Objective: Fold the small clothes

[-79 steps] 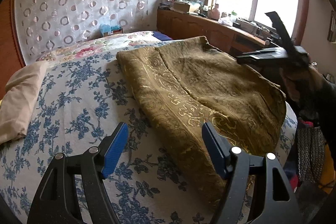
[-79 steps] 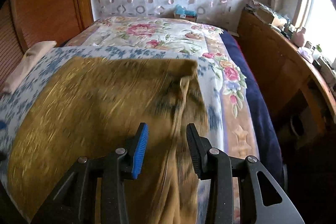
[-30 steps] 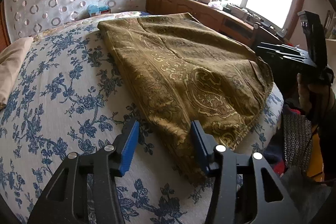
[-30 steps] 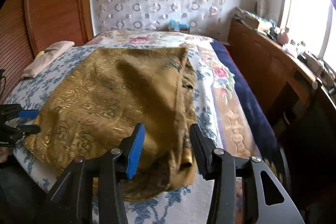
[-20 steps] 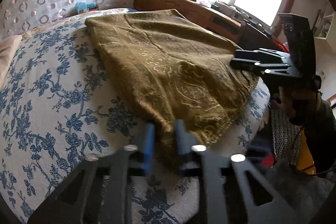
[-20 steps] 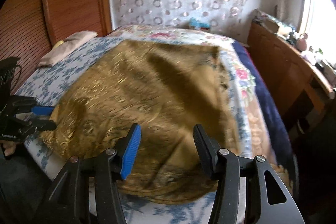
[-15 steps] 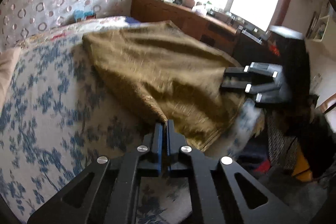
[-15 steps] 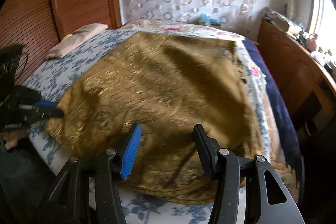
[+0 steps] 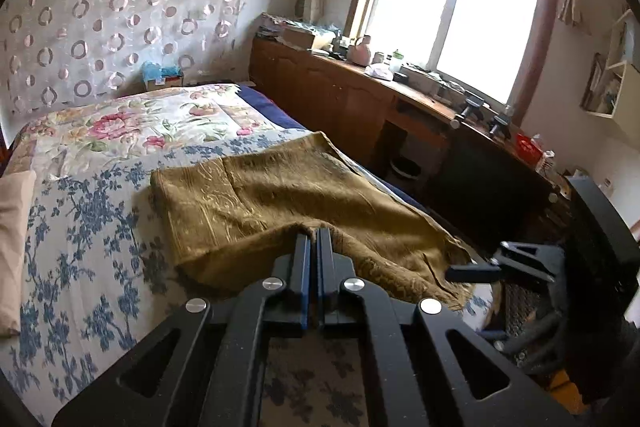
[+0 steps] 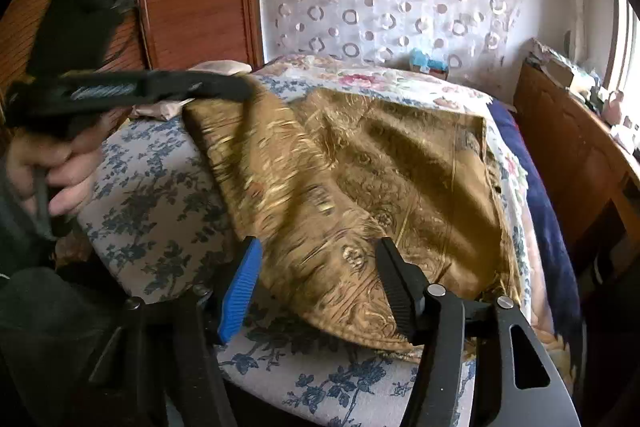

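One bed with a blue-floral white bedspread (image 9: 80, 227); on its near end lies one olive-gold brocade garment with a paisley weave (image 9: 280, 195), spread mostly flat.

Left gripper (image 9: 314, 243): jaws clamped tight on the garment's near-left corner, that corner raised off the bedspread. Right gripper (image 10: 316, 287): jaws have just been opening, now stand wide, straddling the near hem, pads not pressing, so it holds nothing.

Handling, my read: woven cloth, soft and limp, moderately heavy, drapes and sags between grips, not fragile, slight sheen so may slide on the bedspread. Best hold: near-right hem corner, matching the left.

Count: one garment, two grippers, one beige pillow (image 9: 12, 247) at bed's left edge.
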### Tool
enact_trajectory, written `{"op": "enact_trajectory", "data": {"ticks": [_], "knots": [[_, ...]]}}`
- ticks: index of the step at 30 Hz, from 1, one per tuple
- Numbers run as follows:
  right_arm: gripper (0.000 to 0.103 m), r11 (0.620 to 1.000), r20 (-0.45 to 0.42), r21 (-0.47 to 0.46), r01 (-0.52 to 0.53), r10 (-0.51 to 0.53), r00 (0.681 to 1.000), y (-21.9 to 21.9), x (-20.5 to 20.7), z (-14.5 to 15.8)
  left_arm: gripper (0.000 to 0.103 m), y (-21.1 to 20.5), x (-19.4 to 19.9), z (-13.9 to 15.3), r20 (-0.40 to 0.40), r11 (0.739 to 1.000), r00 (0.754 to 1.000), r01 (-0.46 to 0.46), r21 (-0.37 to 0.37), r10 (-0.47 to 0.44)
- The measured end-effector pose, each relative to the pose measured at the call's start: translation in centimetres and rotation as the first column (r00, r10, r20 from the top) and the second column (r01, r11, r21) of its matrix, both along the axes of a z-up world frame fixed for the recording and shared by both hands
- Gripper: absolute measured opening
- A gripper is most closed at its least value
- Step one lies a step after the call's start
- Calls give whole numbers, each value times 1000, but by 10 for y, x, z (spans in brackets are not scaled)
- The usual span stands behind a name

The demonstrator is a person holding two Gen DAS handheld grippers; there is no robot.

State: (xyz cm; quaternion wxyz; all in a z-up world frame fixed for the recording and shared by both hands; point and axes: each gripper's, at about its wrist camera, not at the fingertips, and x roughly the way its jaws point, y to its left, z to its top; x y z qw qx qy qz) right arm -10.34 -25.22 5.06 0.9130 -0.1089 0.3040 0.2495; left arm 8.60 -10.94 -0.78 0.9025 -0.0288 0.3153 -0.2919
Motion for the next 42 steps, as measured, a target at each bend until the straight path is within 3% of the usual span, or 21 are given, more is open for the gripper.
{"op": "enact_trajectory", "data": {"ticks": [6,10,13,14,16,18,19,28,35,39,40,42], "knots": [[62,999,-11,-31,12,-13,1000,-5,7,-13,3,1,13,-1,-1,1000,1000,-20,-1,20],[62,995,-50,-75,66,-70,996,-14,32,-29,3,5,22,-3,-6,999,999,-32,-7,32],[62,996,-75,-45,72,-75,994,-25,55,-35,3,9,27,-6,-21,999,999,-40,-20,40],[59,996,-76,-39,84,-87,993,-27,60,-35,3,11,29,-7,-24,999,999,-46,-22,45],[31,998,-74,-15,64,-65,995,-29,68,-32,3,14,34,-8,-31,998,998,-54,-33,53],[13,999,-49,-4,46,-46,998,-28,76,-24,3,20,39,-7,-36,996,997,-71,-45,69],[10,999,-35,-5,42,-42,999,-26,81,-20,3,22,42,-6,-37,996,996,-79,-48,77],[8,1000,90,-10,-9,10,996,-10,141,34,3,33,77,2,-10,987,987,-159,17,159],[8,998,34,-25,-59,60,998,8,212,29,4,43,112,-13,-68,981,980,-184,53,187],[8,996,-30,-38,-82,81,996,14,247,22,15,46,127,-21,-100,982,978,-177,66,183],[8,995,-44,-42,-86,84,996,16,255,21,30,48,129,-23,-104,981,977,-180,73,187],[8,995,-77,-51,-89,85,993,21,267,15,43,51,132,-26,-101,979,975,-189,82,197]]}}
